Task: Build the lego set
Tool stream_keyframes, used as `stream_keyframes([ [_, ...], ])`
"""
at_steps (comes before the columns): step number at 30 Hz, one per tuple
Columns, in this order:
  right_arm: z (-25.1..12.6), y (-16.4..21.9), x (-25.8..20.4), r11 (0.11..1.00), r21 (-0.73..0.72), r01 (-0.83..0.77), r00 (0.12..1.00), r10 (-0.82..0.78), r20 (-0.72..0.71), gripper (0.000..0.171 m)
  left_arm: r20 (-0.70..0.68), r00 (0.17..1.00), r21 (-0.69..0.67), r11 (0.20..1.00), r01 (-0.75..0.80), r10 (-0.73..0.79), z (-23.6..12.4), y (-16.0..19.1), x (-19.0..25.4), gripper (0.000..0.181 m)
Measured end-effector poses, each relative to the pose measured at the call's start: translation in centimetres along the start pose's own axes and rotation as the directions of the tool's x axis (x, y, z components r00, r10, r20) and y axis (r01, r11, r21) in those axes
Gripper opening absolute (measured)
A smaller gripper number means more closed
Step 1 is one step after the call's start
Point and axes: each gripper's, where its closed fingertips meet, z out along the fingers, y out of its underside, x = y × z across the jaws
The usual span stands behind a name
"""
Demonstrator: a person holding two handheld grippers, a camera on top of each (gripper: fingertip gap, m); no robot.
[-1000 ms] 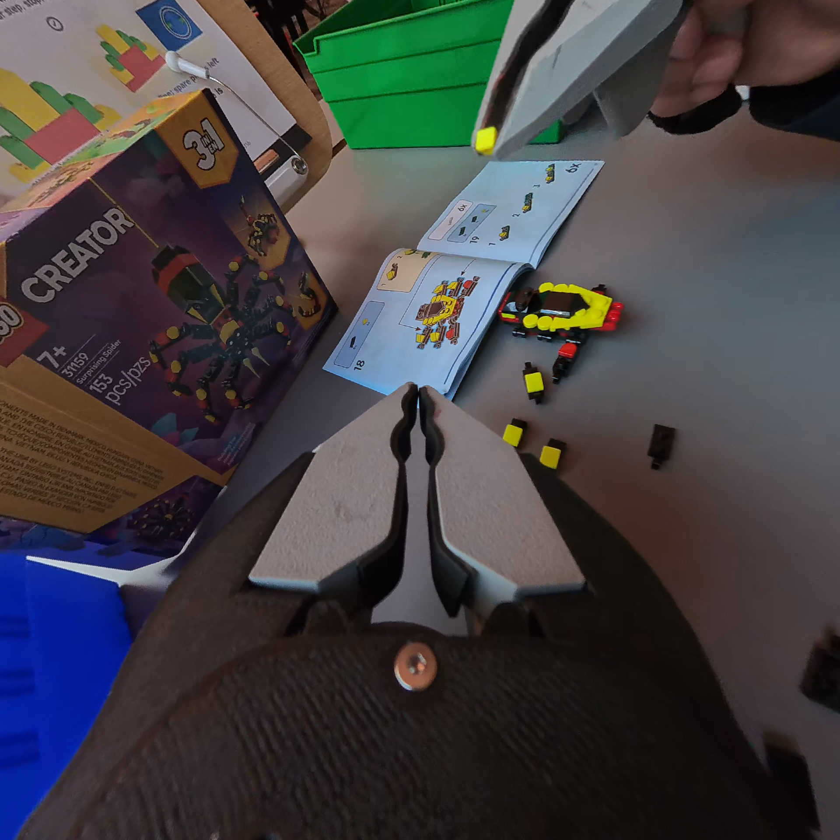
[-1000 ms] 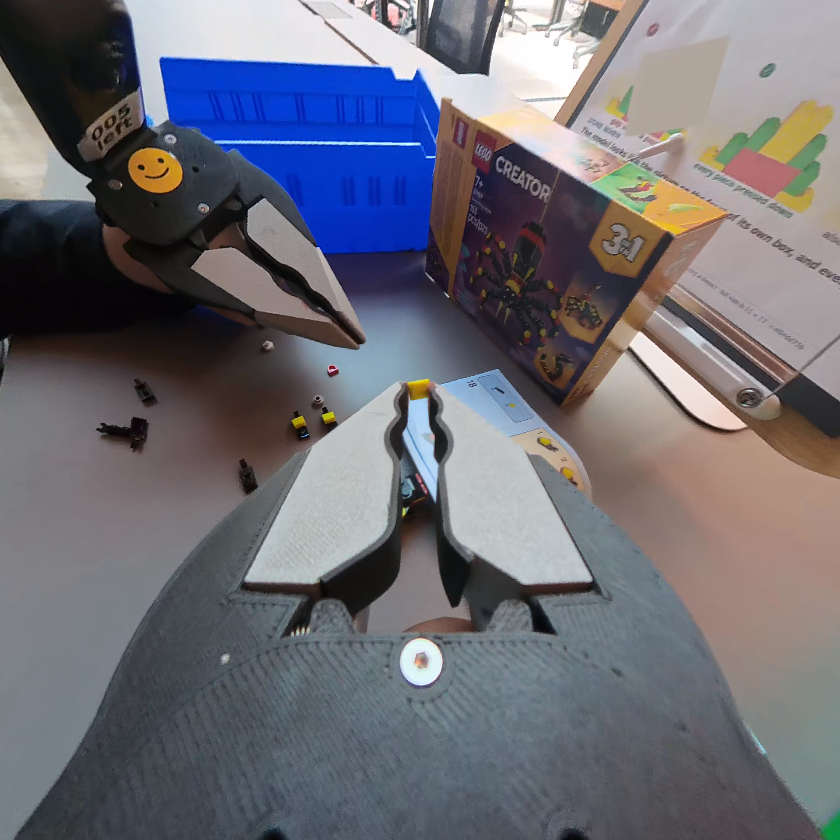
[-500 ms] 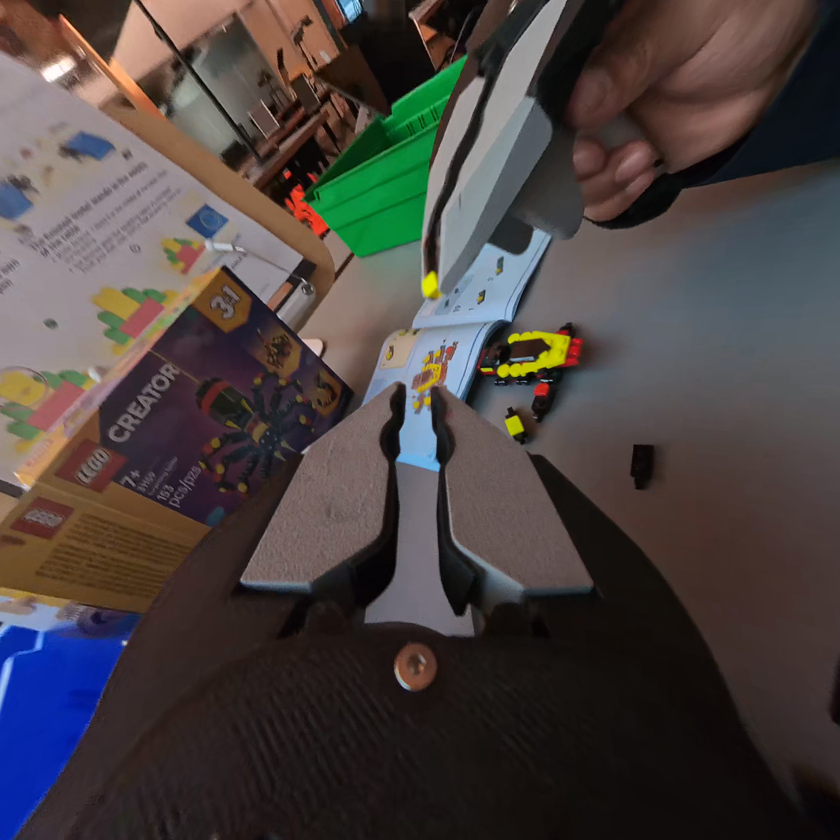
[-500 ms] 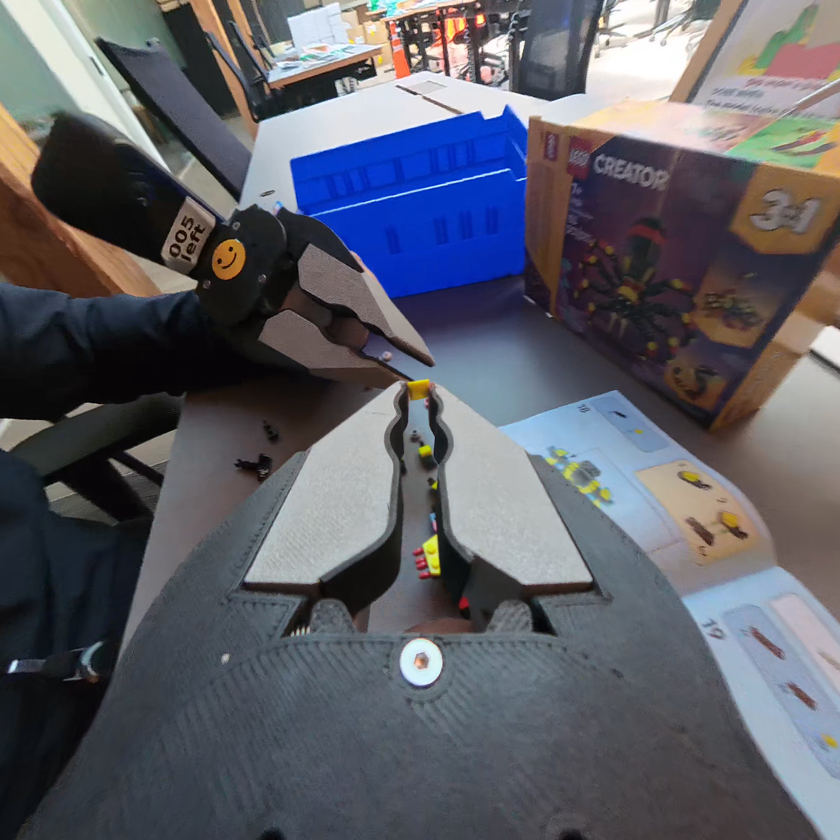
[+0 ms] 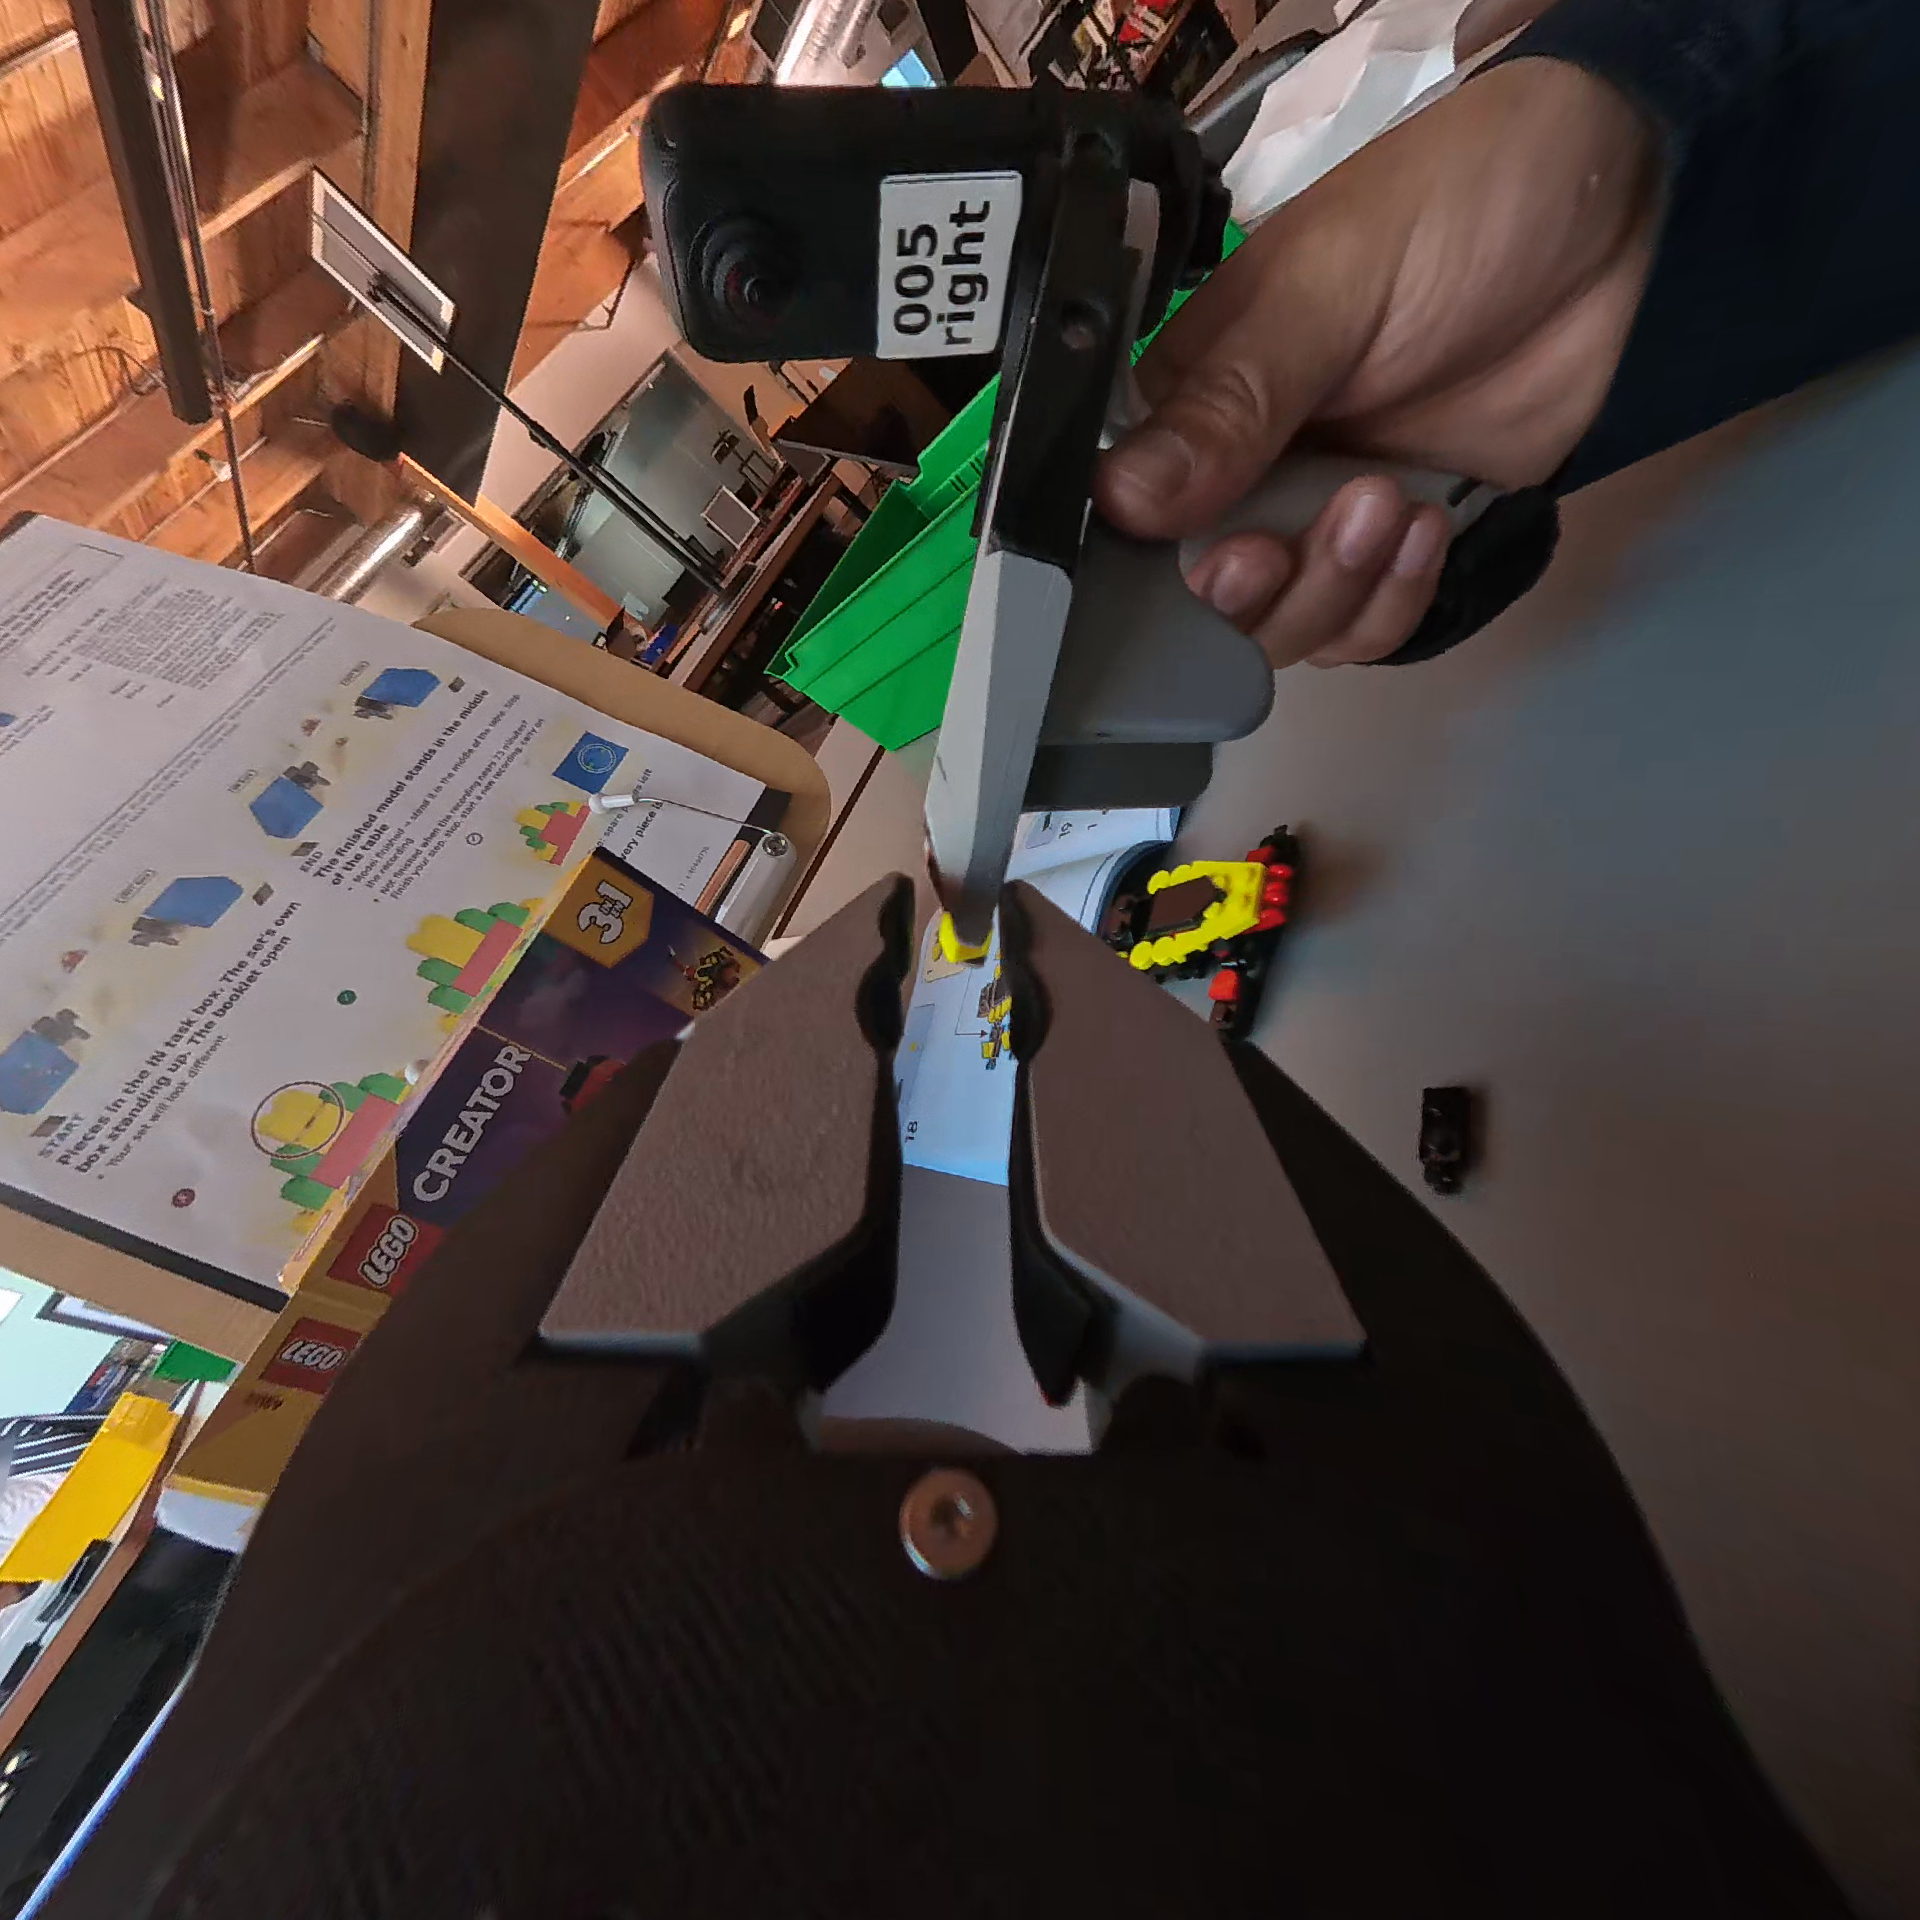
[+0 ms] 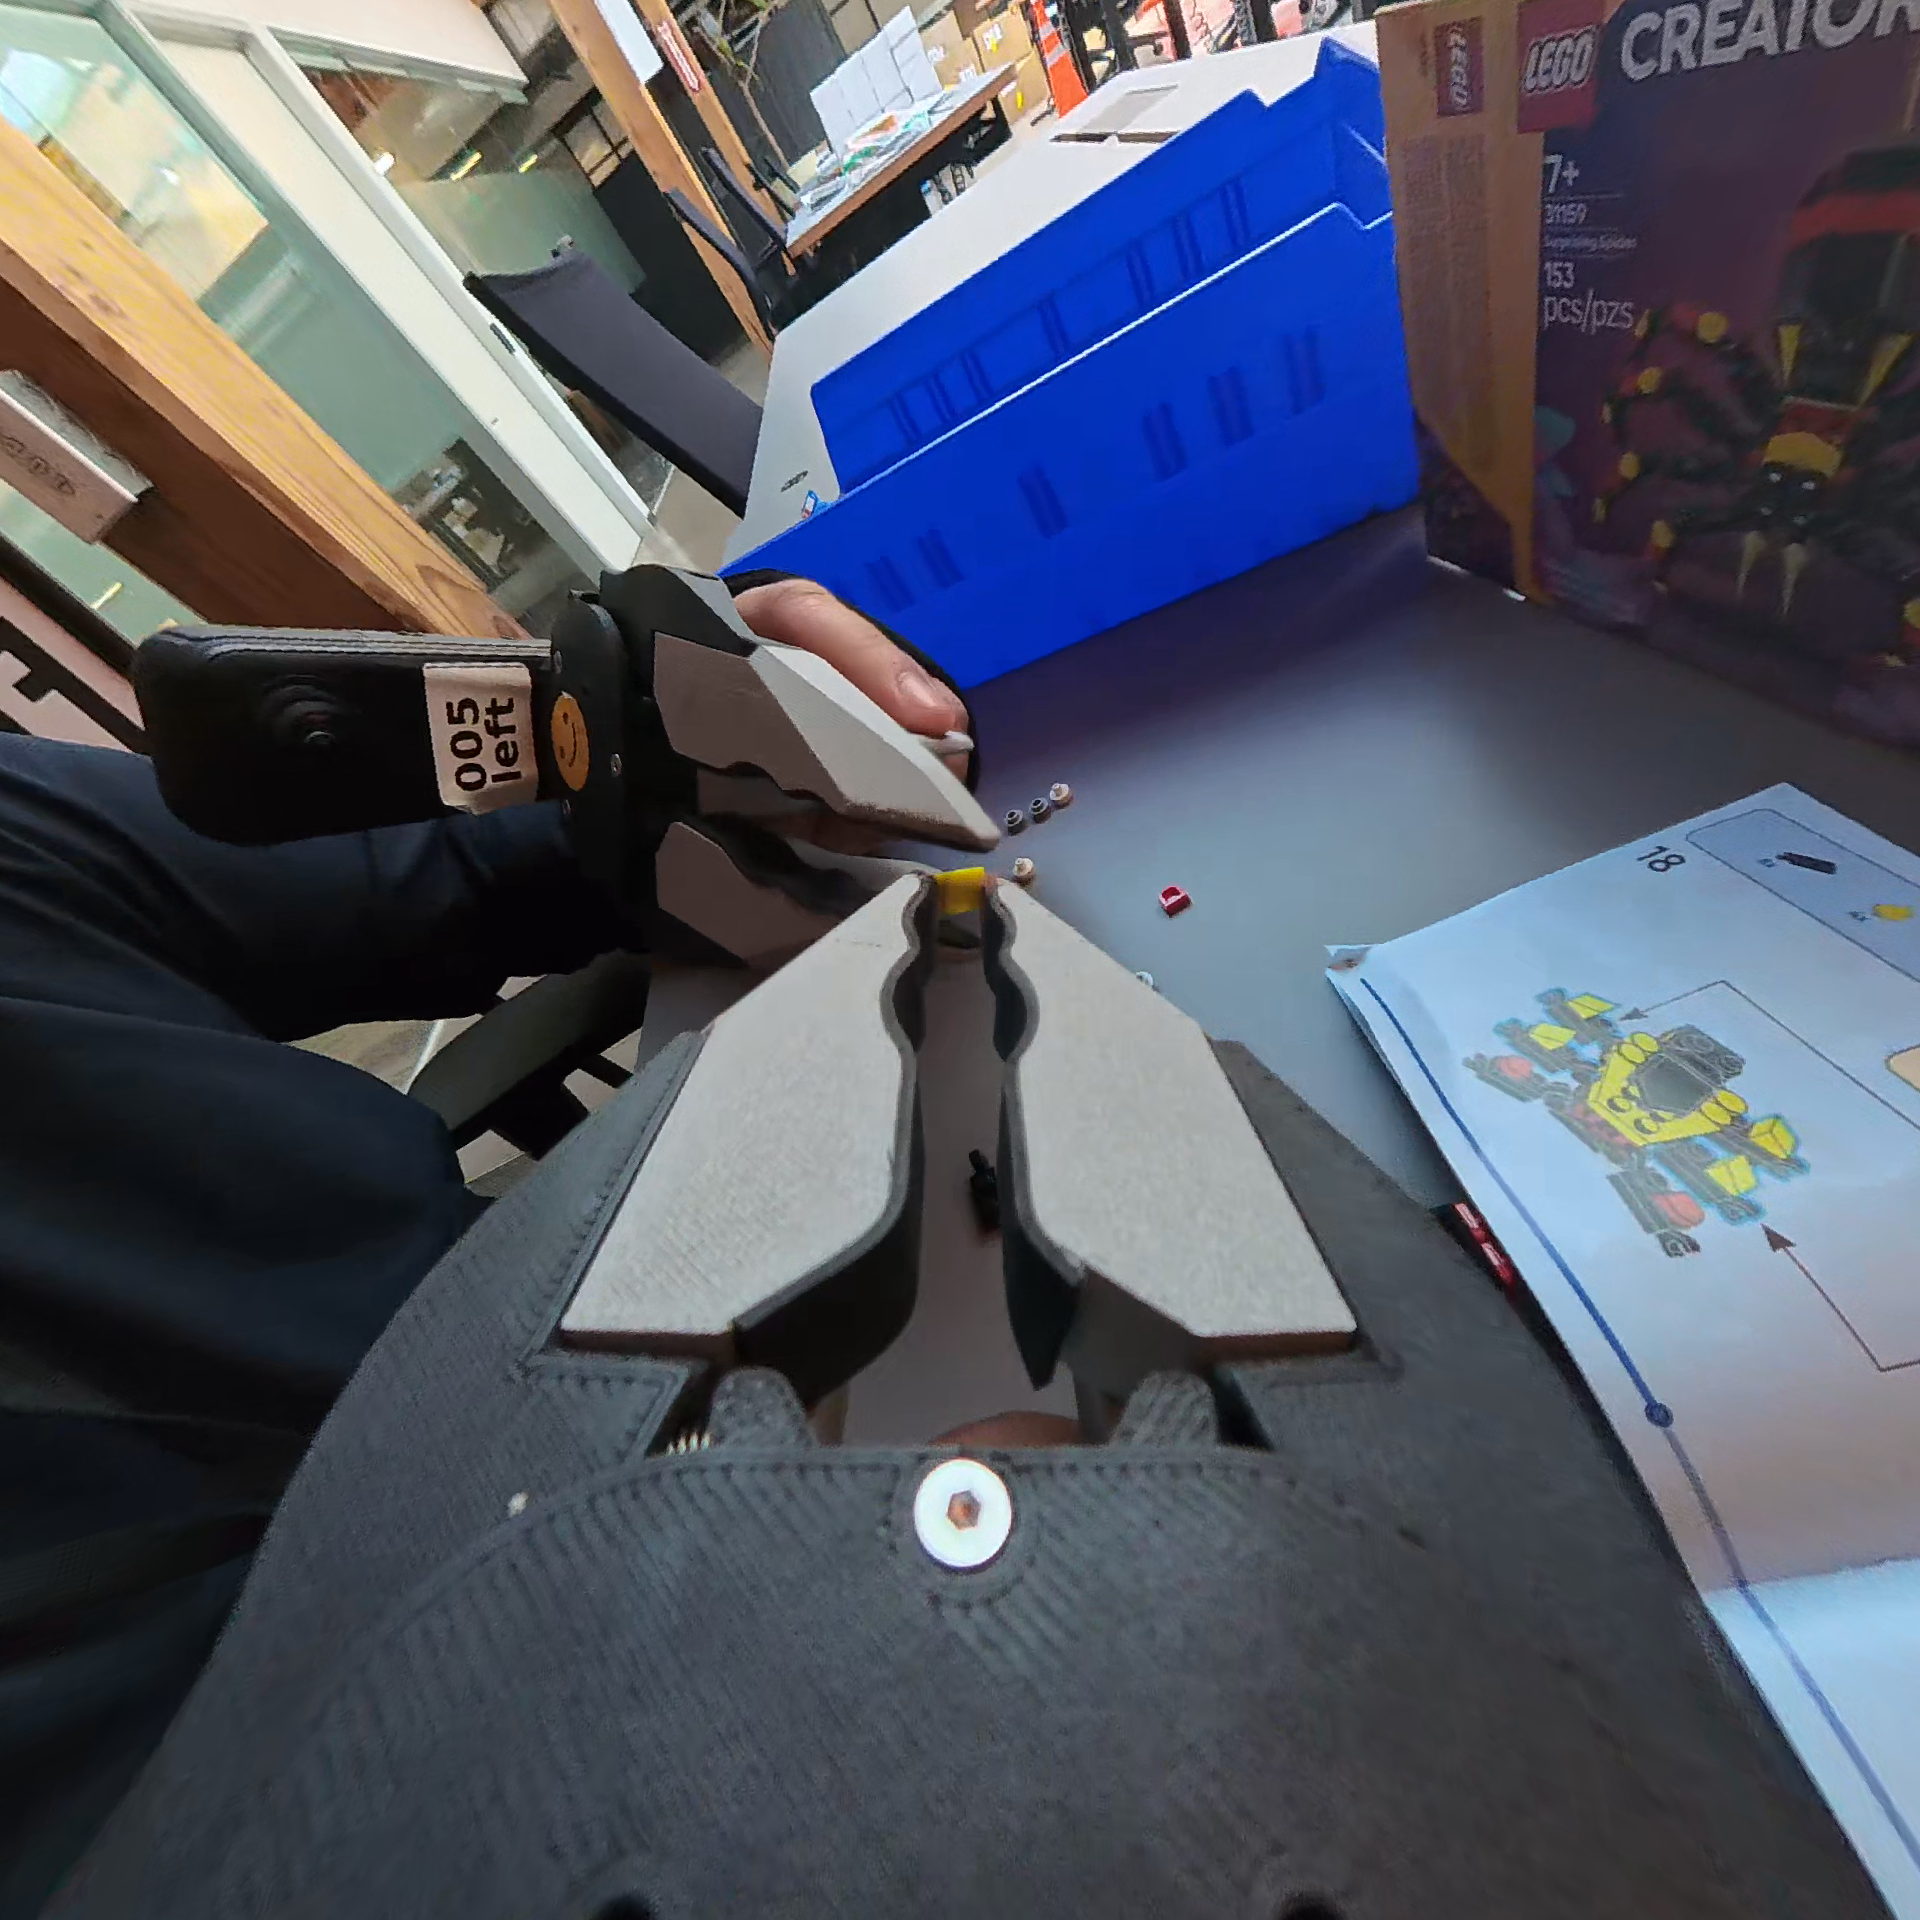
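Right gripper [image 6: 958, 902]: your tongs are clamped on a small yellow brick [image 6: 958, 891] at the very tips, held above the table [image 6: 1351, 748].
Left gripper [image 5: 954, 914]: your tongs stand apart with nothing held; the yellow brick sits between the tips, touching neither as far as you can see.
Partly built model [image 5: 1205, 920]: yellow, black and red, on the table at 2 o'clock from your left tips.
Booklet [image 6: 1621, 1091]: open at 3 o'clock of your right gripper.
Set box [image 6: 1704, 312]: upright at 1 o'clock, beside the blue bin [image 6: 1122, 416].
Loose black piece [image 5: 1444, 1135]: at 3 o'clock in your left wrist view.
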Motion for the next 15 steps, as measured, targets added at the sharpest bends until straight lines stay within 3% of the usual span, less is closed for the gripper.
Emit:
stream_keyframes([
  [9, -0.05, -0.10, -0.39, 0.999, 0.009, -0.046, 0.998, 0.046, 0.044, 0.004, -0.030, 1.000, 0.018, 1.000, -0.006, 0.007, -0.21, -0.31, 0.17, 0.008],
  [15, -0.54, -0.43, -0.92, 0.999, 0.016, -0.030, 0.995, 0.029, 0.097, 0.007, -0.093, 0.989, 0.066, 0.990, 0.125, -0.119, -0.44, -0.97, 0.16, 0.008],
])
